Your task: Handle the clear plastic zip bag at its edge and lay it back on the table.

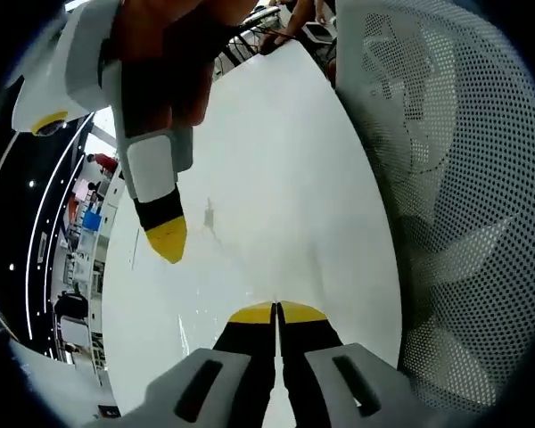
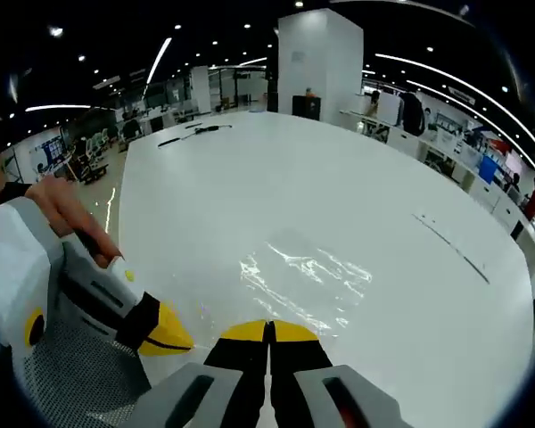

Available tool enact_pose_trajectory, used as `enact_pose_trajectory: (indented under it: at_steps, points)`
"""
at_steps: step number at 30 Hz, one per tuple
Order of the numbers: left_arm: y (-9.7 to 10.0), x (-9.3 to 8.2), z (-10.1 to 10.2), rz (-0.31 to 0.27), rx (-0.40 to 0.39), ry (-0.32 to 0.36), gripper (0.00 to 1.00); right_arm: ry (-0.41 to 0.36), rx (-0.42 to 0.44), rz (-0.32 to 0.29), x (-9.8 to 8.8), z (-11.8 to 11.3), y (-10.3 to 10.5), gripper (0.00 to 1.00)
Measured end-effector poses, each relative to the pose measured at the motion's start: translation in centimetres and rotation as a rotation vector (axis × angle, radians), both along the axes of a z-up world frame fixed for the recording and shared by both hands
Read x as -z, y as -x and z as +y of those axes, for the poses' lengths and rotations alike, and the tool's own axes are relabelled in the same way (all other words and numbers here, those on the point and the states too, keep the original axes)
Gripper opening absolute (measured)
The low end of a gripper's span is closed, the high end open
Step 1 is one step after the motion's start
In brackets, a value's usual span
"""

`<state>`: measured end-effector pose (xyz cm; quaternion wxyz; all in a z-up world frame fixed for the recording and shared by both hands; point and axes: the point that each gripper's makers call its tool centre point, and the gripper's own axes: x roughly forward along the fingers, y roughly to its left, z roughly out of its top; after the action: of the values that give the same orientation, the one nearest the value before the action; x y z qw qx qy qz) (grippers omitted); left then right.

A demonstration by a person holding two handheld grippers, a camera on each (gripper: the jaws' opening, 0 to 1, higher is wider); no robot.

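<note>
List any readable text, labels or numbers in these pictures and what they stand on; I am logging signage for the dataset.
None can be read.
Clear plastic zip bag: no print visible.
White table: no markings legible.
Both grippers, left and right: no lettering.
Background office signs and screens: too small and blurred to read.

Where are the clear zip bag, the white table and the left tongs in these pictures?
clear zip bag (image 2: 308, 276): right gripper view, its wrinkled shiny middle.
white table (image 2: 276, 178): right gripper view, bare top beyond the bag.
left tongs (image 2: 165, 337): right gripper view, their yellow tips beside the bag's near edge.
</note>
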<state>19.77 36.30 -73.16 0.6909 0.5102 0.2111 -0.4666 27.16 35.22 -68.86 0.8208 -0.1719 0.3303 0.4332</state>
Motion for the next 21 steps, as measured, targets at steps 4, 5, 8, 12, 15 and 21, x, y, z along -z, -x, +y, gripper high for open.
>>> enact_pose_trajectory:
  at_steps: [4, 5, 8, 12, 15, 21]
  points:
    - [0.0, 0.1, -0.2, 0.016, -0.016, 0.022, 0.0, 0.003, 0.006, -0.031, -0.2, 0.2, -0.5, 0.0]
    - [0.0, 0.2, -0.2, 0.017, -0.018, 0.023, 0.0, 0.003, 0.006, -0.034, -0.3, 0.2, -0.5, 0.0]
    - [0.1, 0.4, -0.4, 0.024, -0.022, 0.029, 0.0, 0.007, 0.005, -0.059, -0.7, 0.3, -0.9, 0.0]
    - [0.4, 0.8, -0.5, 0.033, -0.024, 0.028, 0.0, 0.011, -0.002, -0.079, -1.1, 0.5, -1.3, 0.0]
    - [0.6, 0.9, -0.6, 0.036, -0.028, 0.033, 0.0, 0.012, -0.002, -0.083, -1.5, 0.3, -1.4, 0.0]
    - [0.3, 0.9, -0.3, 0.038, -0.042, 0.028, 0.0, 0.01, 0.0, -0.084, -1.7, 0.3, -1.2, 0.0]
